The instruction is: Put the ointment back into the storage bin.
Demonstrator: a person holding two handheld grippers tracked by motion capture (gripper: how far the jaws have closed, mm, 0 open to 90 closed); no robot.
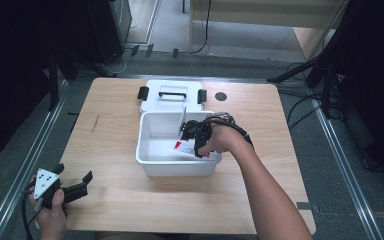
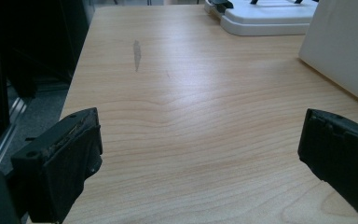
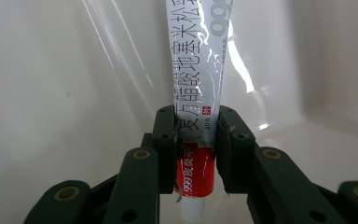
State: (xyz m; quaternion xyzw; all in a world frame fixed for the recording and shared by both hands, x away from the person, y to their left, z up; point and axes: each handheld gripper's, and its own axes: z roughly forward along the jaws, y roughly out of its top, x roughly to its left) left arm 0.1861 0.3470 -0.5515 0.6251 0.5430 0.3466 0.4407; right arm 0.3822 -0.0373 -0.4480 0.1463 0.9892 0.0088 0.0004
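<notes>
Looking down from the high view, the right gripper (image 1: 194,141) is reaching into the white bin (image 1: 150,160), while the left gripper (image 1: 75,186) is resting near the table's (image 1: 260,115) front corner. The left gripper view is showing its jaws spread wide over bare wood. In the right gripper view, the jaws are clamping a tube (image 3: 199,93) (grey and red, printed) inside the bin.

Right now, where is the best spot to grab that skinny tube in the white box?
Across its flat sides, near the red end by the cap, coming from above. The tube is thin and flat, so two jaws pinch it snugly there, as the right gripper does inside the white box.
</notes>
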